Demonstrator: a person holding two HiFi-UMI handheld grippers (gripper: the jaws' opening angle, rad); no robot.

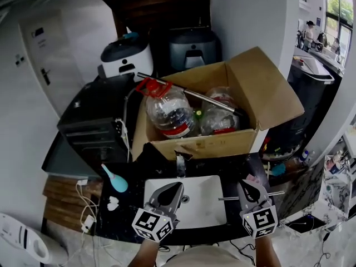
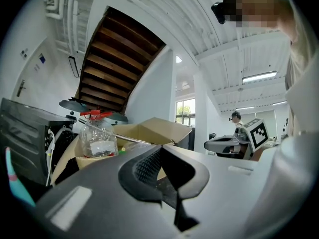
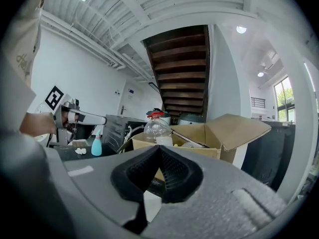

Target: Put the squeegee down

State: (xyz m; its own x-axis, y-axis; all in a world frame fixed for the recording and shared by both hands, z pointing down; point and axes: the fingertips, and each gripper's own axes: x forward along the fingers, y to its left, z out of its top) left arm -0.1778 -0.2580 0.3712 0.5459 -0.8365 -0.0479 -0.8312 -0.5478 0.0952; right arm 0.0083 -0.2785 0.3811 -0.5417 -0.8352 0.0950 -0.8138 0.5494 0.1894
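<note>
The squeegee (image 1: pixel 192 95), a long metal pole with a dark end, lies slanted across the open cardboard box (image 1: pixel 200 145) on top of clear plastic bottles (image 1: pixel 169 113). Its pole also shows in the left gripper view (image 2: pixel 130 139) and in the right gripper view (image 3: pixel 187 139). My left gripper (image 1: pixel 177 186) hovers over the white sink (image 1: pixel 208 204), shut with nothing in it. My right gripper (image 1: pixel 248 184) is at the sink's right edge, also shut and empty. Both point level toward the box; the same shut jaws show close up for the left gripper (image 2: pixel 160 148) and the right gripper (image 3: pixel 159 147).
A black appliance (image 1: pixel 94 124) stands left of the box, with a white cooker (image 1: pixel 127 57) and a grey one (image 1: pixel 192 48) behind. A teal bottle (image 1: pixel 115 179) lies on the dark counter. A thin grey rod (image 1: pixel 275 193) runs beside my right gripper. A black bin (image 1: pixel 311 88) stands at right.
</note>
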